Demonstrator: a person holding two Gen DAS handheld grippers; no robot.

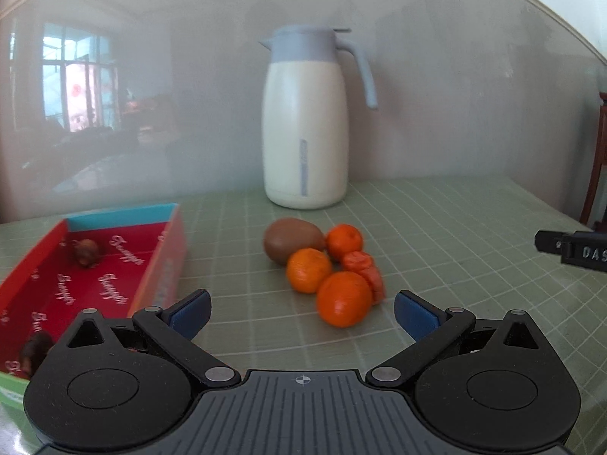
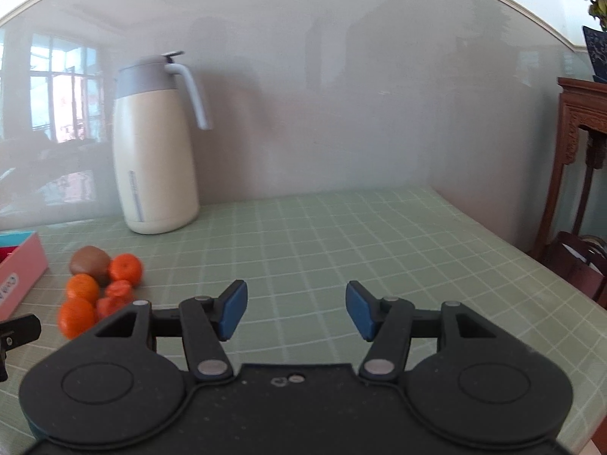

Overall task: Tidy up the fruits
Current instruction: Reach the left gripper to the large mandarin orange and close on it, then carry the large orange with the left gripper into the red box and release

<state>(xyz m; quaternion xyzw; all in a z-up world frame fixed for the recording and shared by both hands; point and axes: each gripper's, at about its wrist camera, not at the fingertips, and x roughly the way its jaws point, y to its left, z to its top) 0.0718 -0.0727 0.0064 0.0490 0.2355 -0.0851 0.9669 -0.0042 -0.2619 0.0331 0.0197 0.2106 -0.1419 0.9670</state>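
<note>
Gaping empty, both hand-held grippers, left [image 1: 302,314] and right [image 2: 296,310]; box [image 1: 167,261] cropped.

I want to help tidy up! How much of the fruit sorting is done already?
Just begun. Two small brown fruits already lie in the red cardboard box. Nothing is in hand: the left gripper and right gripper are both open and empty. Left on the green checked tablecloth: a brown kiwi, three round orange tangerines and two wrinkled reddish fruits.
</note>
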